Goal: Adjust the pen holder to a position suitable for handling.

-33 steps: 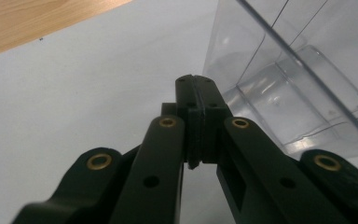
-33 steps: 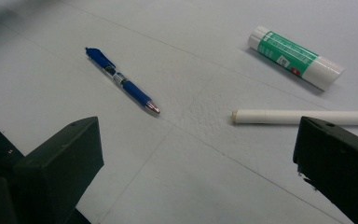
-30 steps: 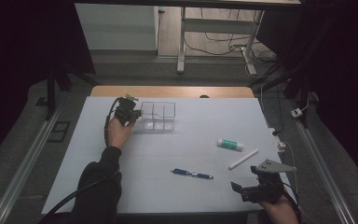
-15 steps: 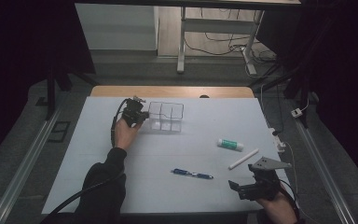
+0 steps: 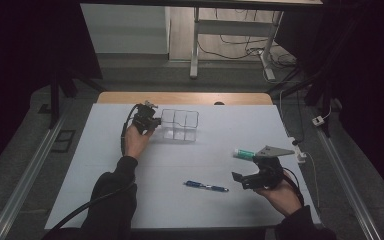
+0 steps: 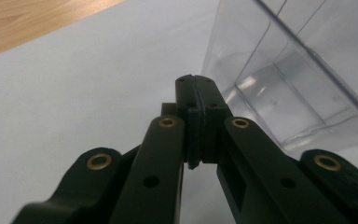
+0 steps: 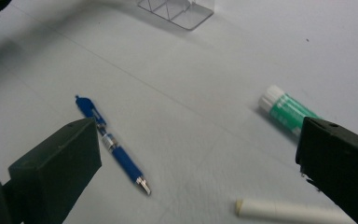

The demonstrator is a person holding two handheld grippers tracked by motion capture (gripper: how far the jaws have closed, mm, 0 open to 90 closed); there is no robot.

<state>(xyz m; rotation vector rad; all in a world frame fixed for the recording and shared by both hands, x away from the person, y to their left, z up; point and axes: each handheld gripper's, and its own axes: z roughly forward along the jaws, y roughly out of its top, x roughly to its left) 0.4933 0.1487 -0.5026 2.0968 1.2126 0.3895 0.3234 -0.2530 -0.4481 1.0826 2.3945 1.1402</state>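
Observation:
A clear divided plastic box (image 5: 180, 125) stands on the white table (image 5: 105, 190) toward the back. My left gripper (image 5: 152, 121) is at the box's left end; in the left gripper view its jaws (image 6: 196, 88) are pressed together with nothing between them, right beside the box wall (image 6: 298, 70). My right gripper (image 5: 240, 180) hovers over the front right of the table, jaws wide apart (image 7: 198, 140). Ahead of it lie a blue pen (image 7: 114, 147), a green-and-white glue stick (image 7: 286, 109) and a white stick (image 7: 284, 210). The high view also has the pen (image 5: 206, 187) and glue stick (image 5: 242, 153).
A strip of wooden tabletop (image 5: 185, 97) runs along the far edge of the white sheet. Cables trail from both grippers. Metal rails run along the floor on either side, and a stand with cables is behind the table.
My right gripper has moved left and forward from the front right corner toward the pen and glue stick. The left gripper has shifted slightly right, closer to the clear box.

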